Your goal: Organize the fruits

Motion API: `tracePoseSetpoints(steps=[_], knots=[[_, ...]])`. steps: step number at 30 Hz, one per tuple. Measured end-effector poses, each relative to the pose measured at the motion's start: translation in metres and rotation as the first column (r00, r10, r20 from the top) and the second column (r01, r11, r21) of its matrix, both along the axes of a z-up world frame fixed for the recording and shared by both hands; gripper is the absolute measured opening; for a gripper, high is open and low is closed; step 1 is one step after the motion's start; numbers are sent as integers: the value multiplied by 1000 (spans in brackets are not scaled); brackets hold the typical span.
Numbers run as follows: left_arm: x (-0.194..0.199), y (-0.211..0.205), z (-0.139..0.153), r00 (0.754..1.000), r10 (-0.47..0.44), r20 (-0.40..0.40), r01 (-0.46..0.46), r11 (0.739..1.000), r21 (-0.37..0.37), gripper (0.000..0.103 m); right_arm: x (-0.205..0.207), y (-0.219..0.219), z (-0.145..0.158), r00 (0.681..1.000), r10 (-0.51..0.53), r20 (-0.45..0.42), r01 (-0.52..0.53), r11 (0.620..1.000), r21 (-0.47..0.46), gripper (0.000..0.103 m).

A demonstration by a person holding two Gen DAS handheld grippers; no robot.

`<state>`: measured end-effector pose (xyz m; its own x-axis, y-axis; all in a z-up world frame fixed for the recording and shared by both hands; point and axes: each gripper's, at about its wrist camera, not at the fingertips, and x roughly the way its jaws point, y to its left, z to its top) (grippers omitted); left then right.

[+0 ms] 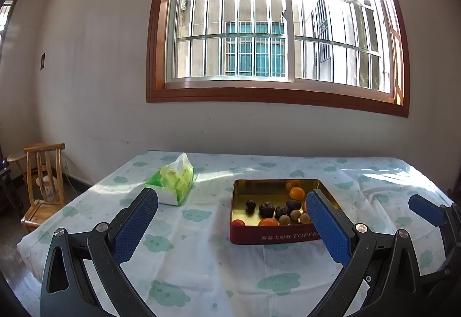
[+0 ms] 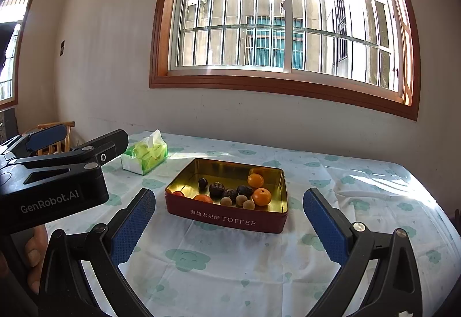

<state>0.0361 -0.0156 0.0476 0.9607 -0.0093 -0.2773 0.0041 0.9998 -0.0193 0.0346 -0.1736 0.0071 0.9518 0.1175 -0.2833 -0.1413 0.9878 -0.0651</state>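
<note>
Your tabletop (image 2: 259,259) wears a pale cloth printed with green clouds, creased near its right edge. Toward the far middle sits the red rectangular metal tin with a gold lining (image 2: 227,217), lettered TOFFEE on its near wall. A green plastic tissue pack (image 2: 145,155) lies near the far left corner, well apart from the tin. Your left gripper (image 1: 230,226) is spread wide and holds nothing, its blue dimpled pads (image 1: 134,226) flanking the near left part of the tin from above the cloth. Your right gripper (image 2: 229,226) is equally wide and empty, with the tin framed between its fingers. Inside the tin lie smooth glossy oranges (image 2: 261,196), wrinkled dark fruits (image 2: 216,189), small tan round fruits (image 2: 241,199) and a little red one (image 2: 178,194) in its near left corner.
</note>
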Motion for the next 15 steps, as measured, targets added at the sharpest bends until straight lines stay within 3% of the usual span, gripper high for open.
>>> tracePoseSetpoints(steps=[15], knots=[[-2, 0, 2, 1000, 2, 1, -2, 1000, 1, 102, -3, -1, 1, 1000, 1, -1, -1, 1000, 2, 102]])
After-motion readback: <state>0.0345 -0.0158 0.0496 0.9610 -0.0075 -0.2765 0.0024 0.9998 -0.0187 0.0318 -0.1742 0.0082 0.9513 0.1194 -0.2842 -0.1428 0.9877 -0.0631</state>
